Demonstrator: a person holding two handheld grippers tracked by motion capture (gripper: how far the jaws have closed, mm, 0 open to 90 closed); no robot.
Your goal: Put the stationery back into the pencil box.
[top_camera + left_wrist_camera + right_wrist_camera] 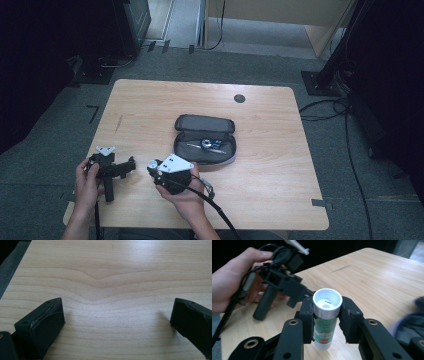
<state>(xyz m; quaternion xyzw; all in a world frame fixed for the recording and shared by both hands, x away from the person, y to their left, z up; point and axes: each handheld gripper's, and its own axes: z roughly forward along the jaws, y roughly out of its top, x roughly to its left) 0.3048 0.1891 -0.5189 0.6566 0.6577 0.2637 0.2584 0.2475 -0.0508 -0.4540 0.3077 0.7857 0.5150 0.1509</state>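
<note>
A glue stick (325, 327) with a green label and no cap stands upright between the jaws of my right gripper (327, 311), which is shut on its white tube. In the high view the right gripper (154, 169) is just above the table, left of an open dark grey pencil case (205, 131) that holds pens and small items. My left gripper (117, 320) hangs low over bare wood with its jaws wide apart and nothing between them. It sits near the table's front left (124, 167), and the right gripper view has it (294, 293) in the person's hand.
The light wooden table (260, 200) has a round dark cable hole (239, 98) near its far edge. Black cables (345, 130) trail over the grey floor at the right. A black stand base (322, 82) sits beyond the far right corner.
</note>
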